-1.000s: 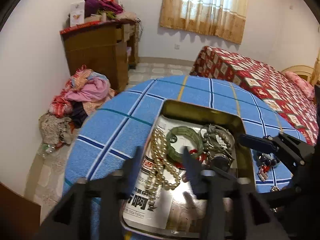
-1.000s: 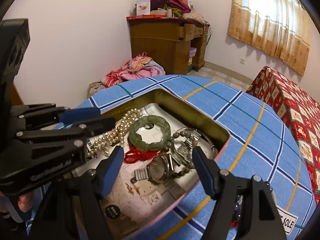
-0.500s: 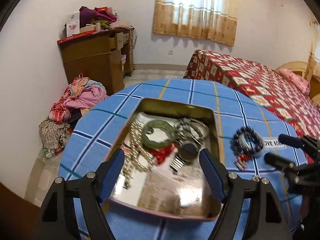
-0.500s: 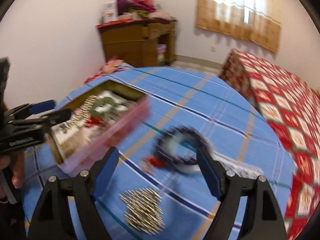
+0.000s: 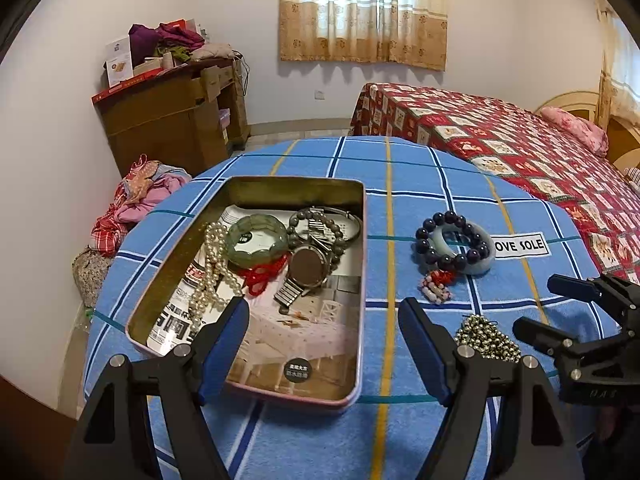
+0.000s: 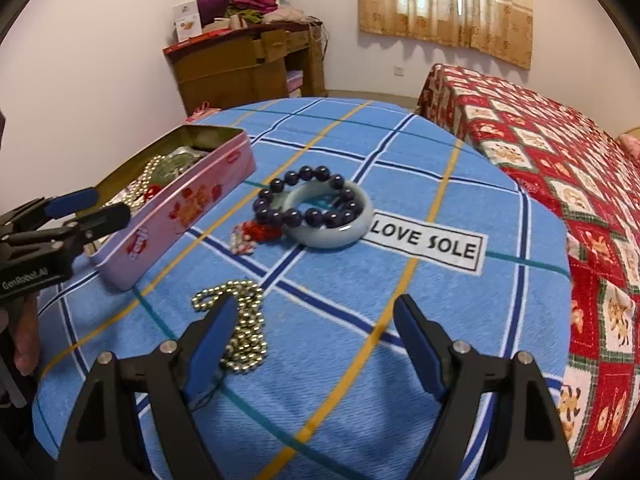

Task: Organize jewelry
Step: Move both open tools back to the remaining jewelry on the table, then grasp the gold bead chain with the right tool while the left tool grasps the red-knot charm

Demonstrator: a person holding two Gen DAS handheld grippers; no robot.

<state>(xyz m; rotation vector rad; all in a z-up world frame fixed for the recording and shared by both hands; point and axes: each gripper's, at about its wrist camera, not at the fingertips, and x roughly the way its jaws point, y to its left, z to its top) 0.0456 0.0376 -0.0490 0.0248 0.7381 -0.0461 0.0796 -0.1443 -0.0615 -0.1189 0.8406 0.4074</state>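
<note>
1. The round table (image 6: 400, 152), under a blue plaid cloth, carries everything; a red quilted bed (image 6: 560, 152) stands just beside it.
2. The open tin (image 5: 352, 280) lies on the table's left part and already holds a pearl strand (image 5: 212, 264), a green bangle (image 5: 256, 240), a wristwatch (image 5: 306, 268) and a grey bead bracelet.
3. The left gripper (image 5: 322, 332) hangs over the tin's near end, blue pads spread wide, nothing between them.
4. The right gripper (image 6: 310, 336) hovers above bare cloth, equally wide and empty, its left pad just over the gold chain.
5. The pale jade bangle (image 6: 332, 232) lies outside the tin beside the "LOVE SOLE" label: probably heavy, rigid, slick and chip-prone (pinch across the band, not the outer curve).
6. The dark bead bracelet (image 6: 304, 208) is draped over that bangle, a red tassel (image 6: 262, 232) trailing; likely floppy, so lift it first, by one bead.
7. The gold bead chain (image 6: 240, 324) is heaped near the right gripper: light, limp, apt to slither, so grip the bunched middle.
</note>
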